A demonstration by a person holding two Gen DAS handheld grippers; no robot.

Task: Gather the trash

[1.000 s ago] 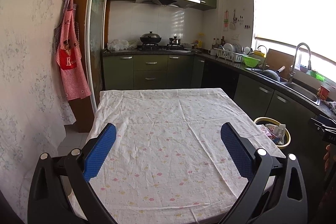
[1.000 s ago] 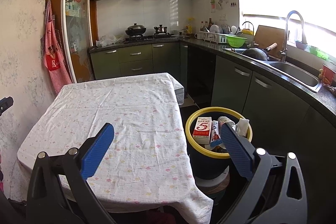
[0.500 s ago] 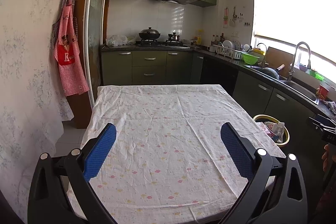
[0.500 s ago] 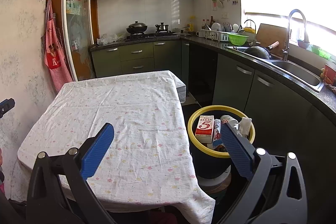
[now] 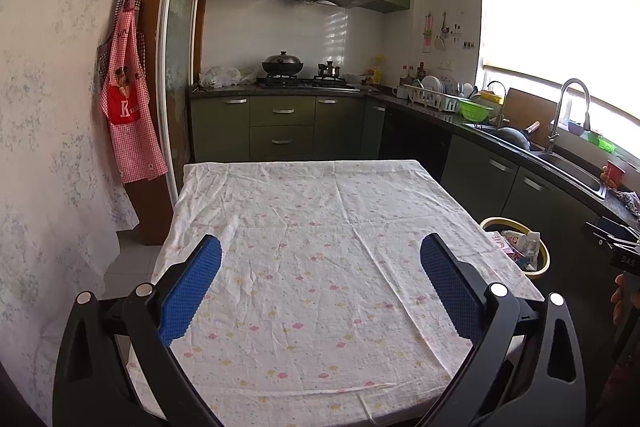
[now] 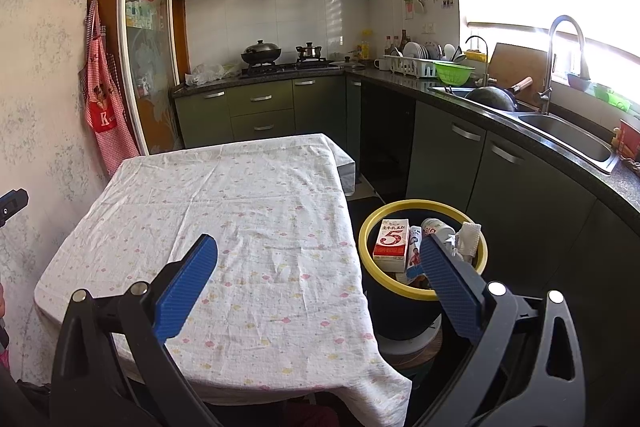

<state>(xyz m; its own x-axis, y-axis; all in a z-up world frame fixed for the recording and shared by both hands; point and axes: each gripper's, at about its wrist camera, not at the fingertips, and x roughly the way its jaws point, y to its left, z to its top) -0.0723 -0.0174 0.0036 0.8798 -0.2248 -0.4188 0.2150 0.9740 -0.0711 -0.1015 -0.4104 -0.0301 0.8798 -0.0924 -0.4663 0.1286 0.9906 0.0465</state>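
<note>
Both grippers have pulled back, fingers spread and empty: left gripper (image 5: pixel 320 267), right gripper (image 6: pixel 318 263). The worktop (image 6: pixel 240 211) is bare, and the trash sits in the bin (image 6: pixel 424 291) at 3 o'clock, so the job looks done.

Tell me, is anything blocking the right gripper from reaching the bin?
Nothing visible does. The right gripper is open and empty, and the bin stands beside the table with its top open, already holding a carton and other trash.

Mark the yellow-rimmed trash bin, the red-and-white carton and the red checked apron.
Yellow-rimmed trash bin (image 6: pixel 366 227): right wrist view, left rim.
Red-and-white carton (image 6: pixel 391 239): right wrist view, front face.
Red checked apron (image 5: pixel 132 131): left wrist view, skirt.
</note>
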